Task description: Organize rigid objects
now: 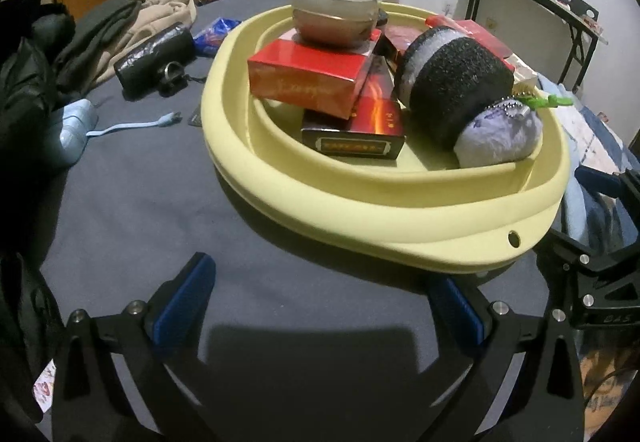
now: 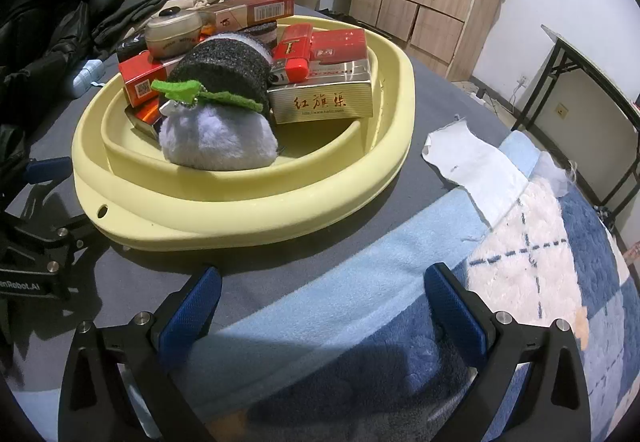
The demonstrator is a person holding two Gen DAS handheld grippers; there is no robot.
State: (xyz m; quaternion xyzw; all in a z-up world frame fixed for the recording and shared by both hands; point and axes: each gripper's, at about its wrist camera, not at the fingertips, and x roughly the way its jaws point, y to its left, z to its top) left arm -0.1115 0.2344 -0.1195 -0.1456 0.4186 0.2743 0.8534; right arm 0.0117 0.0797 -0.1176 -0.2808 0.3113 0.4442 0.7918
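A pale yellow basin [image 1: 380,217] [image 2: 248,201] sits on the dark grey cloth. It holds red boxes [image 1: 308,77] [image 2: 340,45], a gold box [image 2: 324,101], a small lidded jar [image 1: 336,15] [image 2: 174,31], a black foam roll [image 1: 460,85] [image 2: 228,69] and a lilac plush pouch [image 1: 500,137] [image 2: 216,141]. My left gripper [image 1: 320,294] stands open just short of the basin's near rim, nothing between its fingers. My right gripper [image 2: 320,298] is open too, over the blue blanket, with the basin ahead to the left. The left gripper's body [image 2: 36,242] shows at the right view's left edge.
Dark clothes [image 1: 36,73] and a beige garment [image 1: 160,13] lie at the far left. A black pouch [image 1: 154,53], a light blue charger with cable [image 1: 76,129] and a blue packet [image 1: 216,33] lie left of the basin. A white cloth [image 2: 476,165] and a folding table [image 2: 592,89] are on the right.
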